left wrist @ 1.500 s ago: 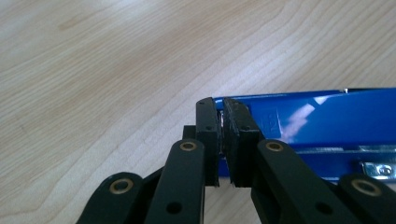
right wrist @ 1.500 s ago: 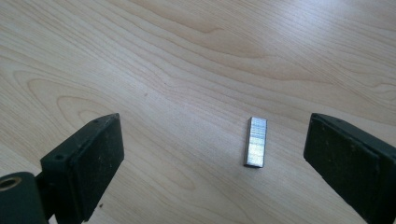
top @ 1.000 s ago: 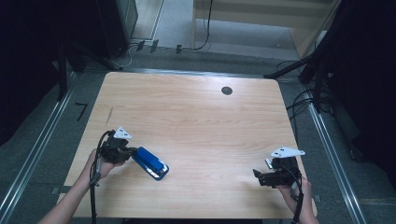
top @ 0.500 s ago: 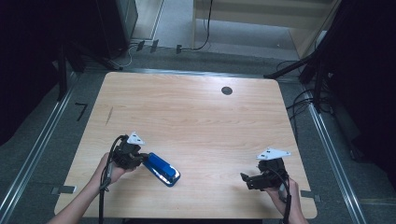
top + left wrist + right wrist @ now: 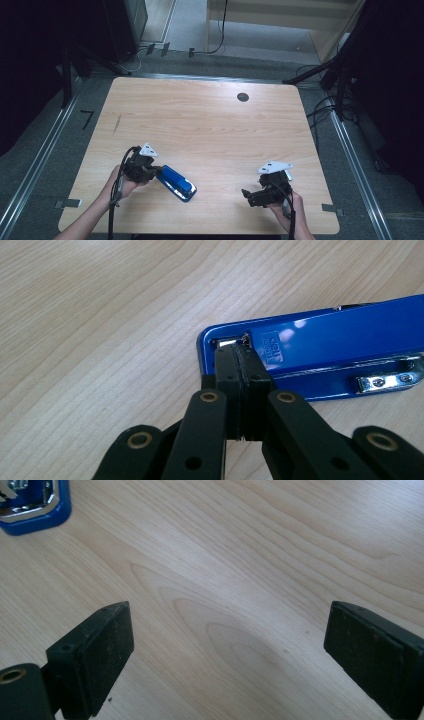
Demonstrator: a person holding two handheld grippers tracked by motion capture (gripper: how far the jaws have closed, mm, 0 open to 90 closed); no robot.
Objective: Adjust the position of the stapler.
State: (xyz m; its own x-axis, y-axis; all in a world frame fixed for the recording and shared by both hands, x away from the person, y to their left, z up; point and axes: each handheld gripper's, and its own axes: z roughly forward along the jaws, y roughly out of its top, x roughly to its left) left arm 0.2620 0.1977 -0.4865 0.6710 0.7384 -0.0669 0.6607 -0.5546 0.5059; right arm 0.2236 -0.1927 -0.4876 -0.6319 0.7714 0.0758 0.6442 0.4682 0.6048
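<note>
While left tongs (image 5: pixel 240 357), together, pushed stapler (image 5: pixel 176 183) rightward, gaping right tongs (image 5: pixel 227 655) neared.

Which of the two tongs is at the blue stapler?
The left tongs: shut, tips against the end of the blue stapler. The right tongs are open over bare table, apart from it.

A blue stapler (image 5: pixel 176 183) lies flat on the near left part of the wooden table (image 5: pixel 210 125), angled from upper left to lower right. Its glossy top bears a small embossed label, and a chrome strip with 2 screws runs along its side (image 5: pixel 320 347).
</note>
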